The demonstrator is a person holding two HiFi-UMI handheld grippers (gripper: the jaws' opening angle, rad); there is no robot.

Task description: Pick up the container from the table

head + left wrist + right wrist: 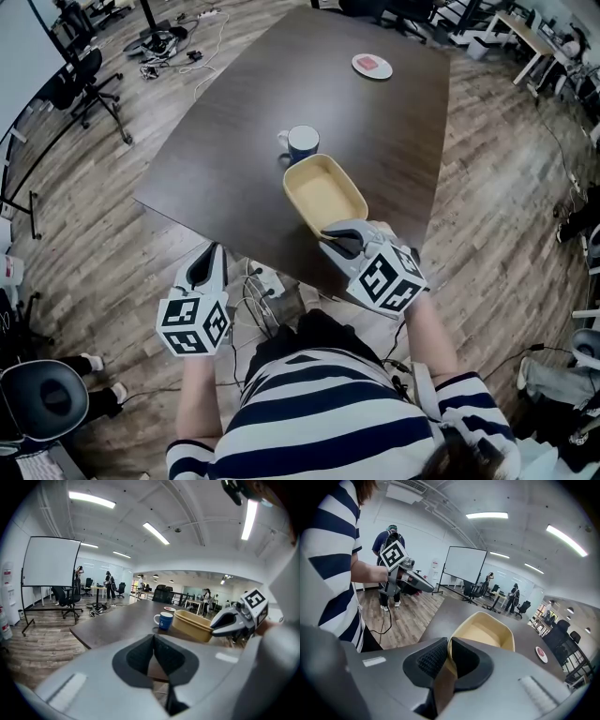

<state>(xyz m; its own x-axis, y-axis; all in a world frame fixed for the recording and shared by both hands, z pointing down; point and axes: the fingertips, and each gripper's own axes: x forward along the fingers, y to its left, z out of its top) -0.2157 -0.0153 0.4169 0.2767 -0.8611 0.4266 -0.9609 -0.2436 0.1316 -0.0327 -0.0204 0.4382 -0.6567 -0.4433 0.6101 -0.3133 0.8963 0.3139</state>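
Right gripper (447, 648) jaws seemingly on container (487, 631) rim

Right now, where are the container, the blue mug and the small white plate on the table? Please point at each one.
container (323, 194), head view, on its bare inner floor.
mug (303, 142), head view, on its open top.
plate (358, 66), head view, on the left of its white rim.

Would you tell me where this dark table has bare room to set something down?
The dark brown table is bare left of the blue mug, and between that mug and the small white plate. It is crowded near the front edge, where the mug, the tan rectangular container and the right gripper cluster.
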